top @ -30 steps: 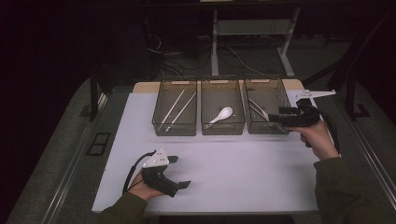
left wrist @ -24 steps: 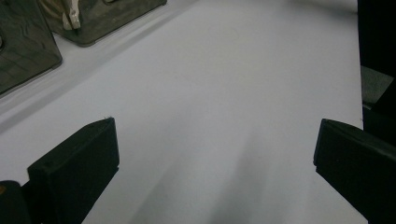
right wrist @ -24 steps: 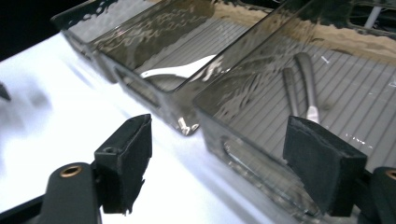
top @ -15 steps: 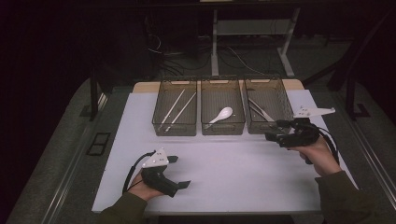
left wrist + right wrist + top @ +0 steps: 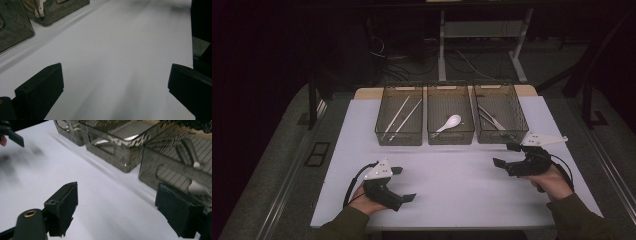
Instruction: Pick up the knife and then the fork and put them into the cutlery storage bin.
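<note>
With both my left gripper (image 5: pixel 399 183) and right gripper (image 5: pixel 504 155) spread empty, the nearest thing, metal tongs (image 5: pixel 490 118) in the right-hand basket (image 5: pixel 517 115), look stiff, light, slippery; I'd pinch mid-arm.

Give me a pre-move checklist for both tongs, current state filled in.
1. Left tongs open, nothing between the jaws: ok.
2. Right tongs open, nothing held: ok.
3. Right tongs clear of the right bin: ok, apart from it.
4. Spoon inside the middle bin: ok.
5. Chopsticks inside the left bin: ok.
6. Count of utensils in the right bin: cannot tell.
</note>
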